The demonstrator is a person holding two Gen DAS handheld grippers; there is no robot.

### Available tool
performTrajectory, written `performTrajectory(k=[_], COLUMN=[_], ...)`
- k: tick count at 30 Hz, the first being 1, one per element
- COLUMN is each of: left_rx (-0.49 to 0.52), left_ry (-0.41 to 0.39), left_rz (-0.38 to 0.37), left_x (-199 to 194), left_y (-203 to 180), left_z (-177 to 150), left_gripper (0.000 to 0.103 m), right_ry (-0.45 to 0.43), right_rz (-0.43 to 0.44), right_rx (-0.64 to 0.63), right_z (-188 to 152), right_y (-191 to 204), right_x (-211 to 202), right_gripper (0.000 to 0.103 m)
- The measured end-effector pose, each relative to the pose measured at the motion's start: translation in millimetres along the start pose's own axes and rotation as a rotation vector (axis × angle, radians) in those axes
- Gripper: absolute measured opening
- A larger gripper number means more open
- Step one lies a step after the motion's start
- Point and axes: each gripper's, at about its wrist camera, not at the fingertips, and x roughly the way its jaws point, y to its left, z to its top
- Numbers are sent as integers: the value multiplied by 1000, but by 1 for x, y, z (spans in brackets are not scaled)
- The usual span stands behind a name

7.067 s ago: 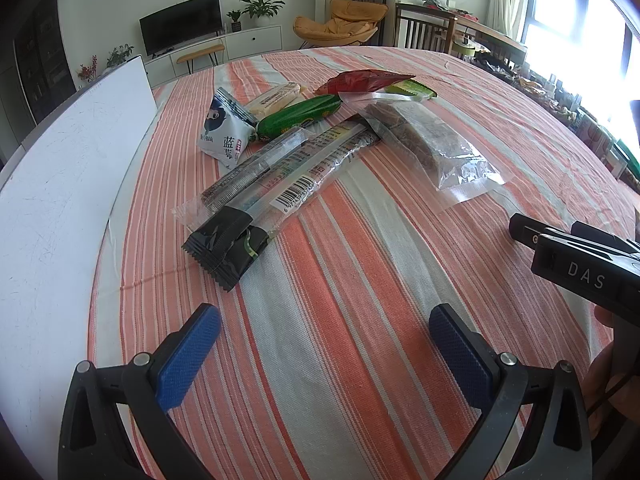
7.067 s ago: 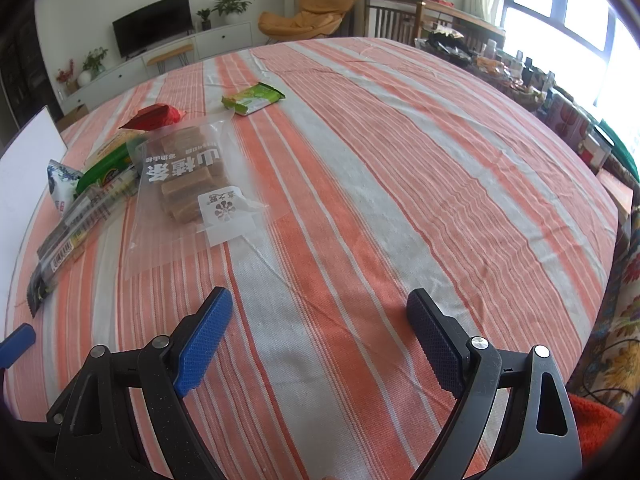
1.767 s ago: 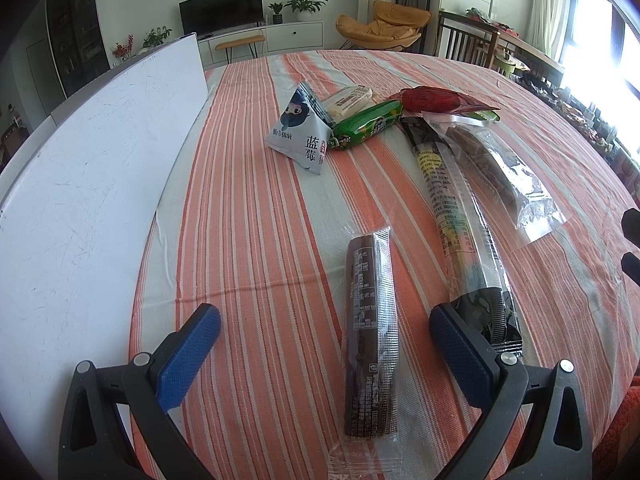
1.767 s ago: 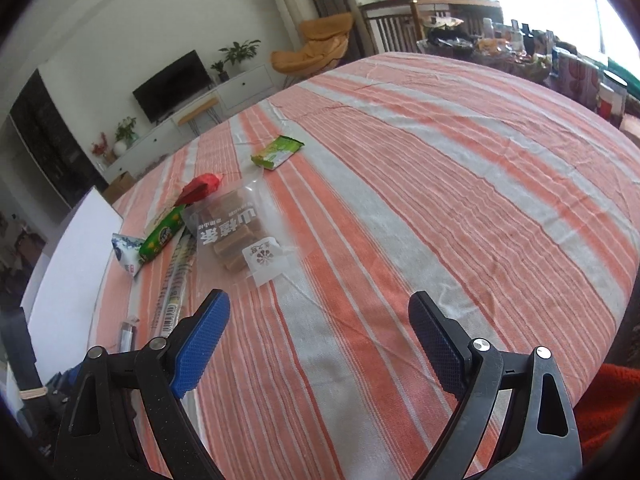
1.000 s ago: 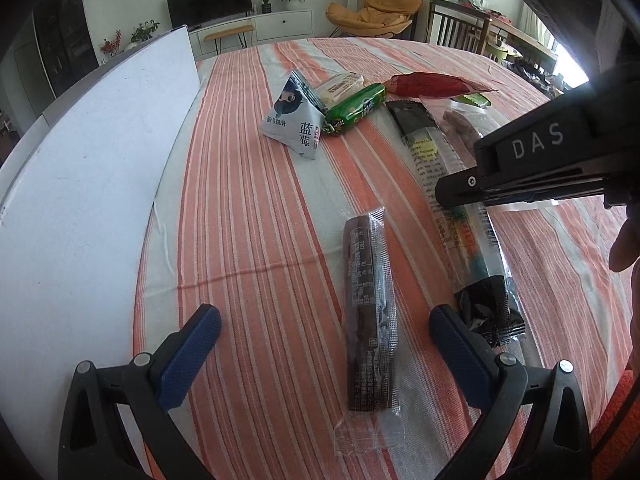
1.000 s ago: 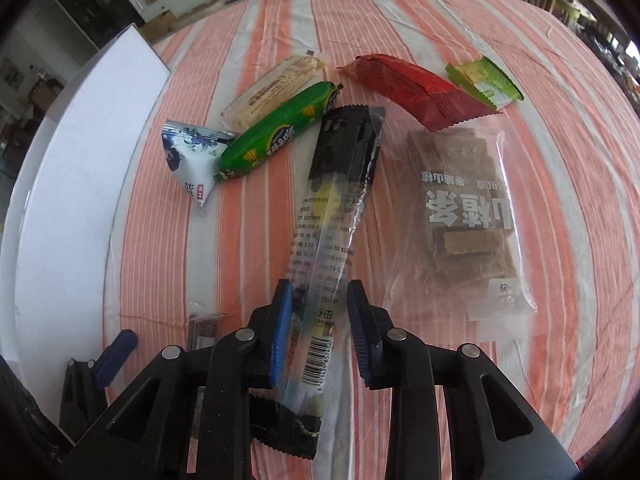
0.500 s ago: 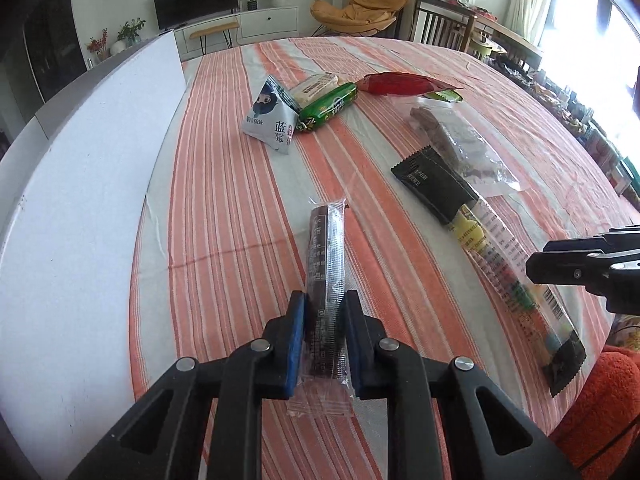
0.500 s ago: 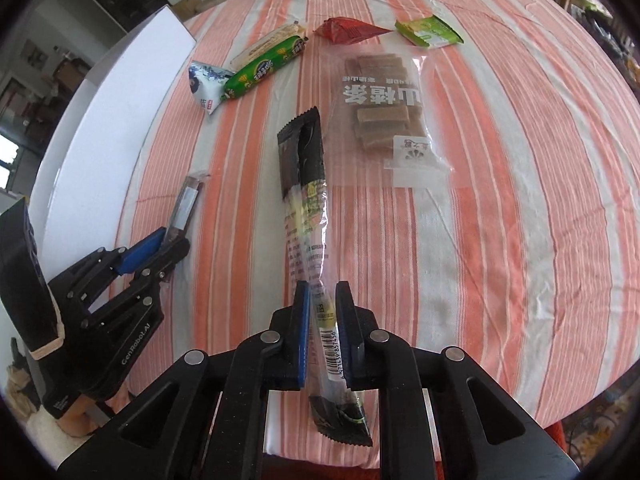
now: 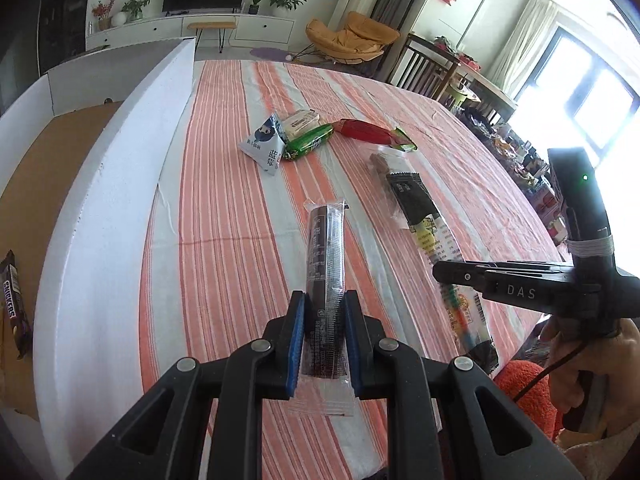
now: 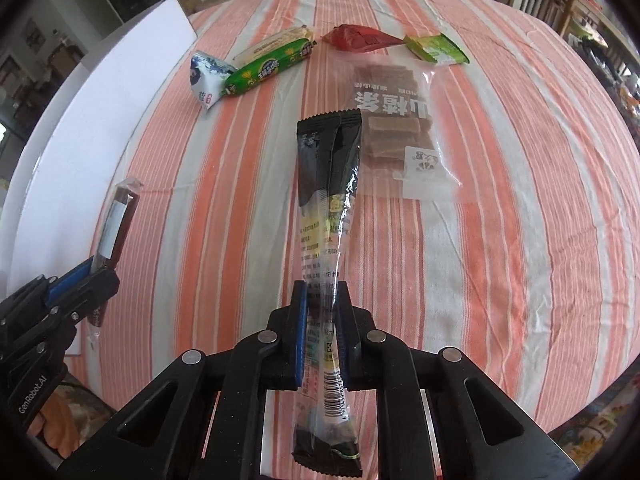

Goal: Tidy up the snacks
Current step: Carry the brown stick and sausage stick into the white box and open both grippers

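Note:
My left gripper point(image 9: 322, 302) is shut on a dark brown snack bar in clear wrap point(image 9: 325, 256) and holds it above the striped tablecloth; the bar also shows in the right wrist view point(image 10: 116, 220). My right gripper point(image 10: 322, 292) is shut on a long black-and-clear snack packet point(image 10: 326, 184), lifted off the table; that packet also shows in the left wrist view point(image 9: 424, 224). Still lying on the cloth are a blue-white triangular pouch point(image 9: 266, 148), a green packet point(image 10: 268, 66), a cream bar point(image 10: 274, 42), a red packet point(image 10: 358, 38), a small green sachet point(image 10: 436, 50) and a clear bag of brown strips point(image 10: 394, 116).
A white-walled cardboard box point(image 9: 120, 168) stands along the table's left side, with a Snickers bar point(image 9: 12, 300) on its brown floor. The table's near edge is right below both grippers. Chairs and a cluttered shelf stand beyond the far right edge.
Both grippers have lifted their snacks up off the cloth, and each camera has risen and pulled back a little. The left gripper now looks over the box wall.

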Motion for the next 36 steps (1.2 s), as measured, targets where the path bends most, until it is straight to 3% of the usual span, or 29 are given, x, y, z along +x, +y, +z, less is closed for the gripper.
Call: performTrajectory(k=[4,7,12,17,18,19,20,21,22,23,25,28,31,36], left_rx=[-51,-83,-146,-240,-261,-273,-282,-289,-293,-295,-287,-258,-179,13], left_ry=[-49,-125,-248,-286,-292,-287,-276,-273,-280,-283,-274,-270,-259,-161], left_rz=[-93,-91,84,296,342,391,435,467,489,507,495,435,308,67], left_x=[-43,-84,-148,-173,-174,-172,-169,-166,-164,-161,-155,-140,-123,-72], left_y=[7,27,91,160,170,179,186,192,195,196,192,171,126,17], left_z=[10,23,40,43,42,40,36,33,30,25,20,17,19,25], left_gripper=[18,18,18,19,22,37,66,79,87,87,88,88,88,92], right_ry=[-77,-144,-222,-217,-209,-196,-186,-178,-180,-197,-247,-308,-340,-325], right_rz=[156,304,520,604,615,622,612,600,587,567,504,300,42,-268], right_rx=[78,98,-6,-133,-148,-167,-179,-182,-176,-167,-164,-191,-141,198], right_z=[5,18,49,71,75,81,84,86,86,85,76,56,22,-25], right_y=[-5,16,109,213,229,245,256,262,262,258,238,196,127,-11], right_x=[-38,-73,-114,-113,-108,-98,-90,-81,-76,-72,-67,-53,-31,-6], right_gripper=[13,13,13,13,13,18,23,31,52,63,65,66,66,66])
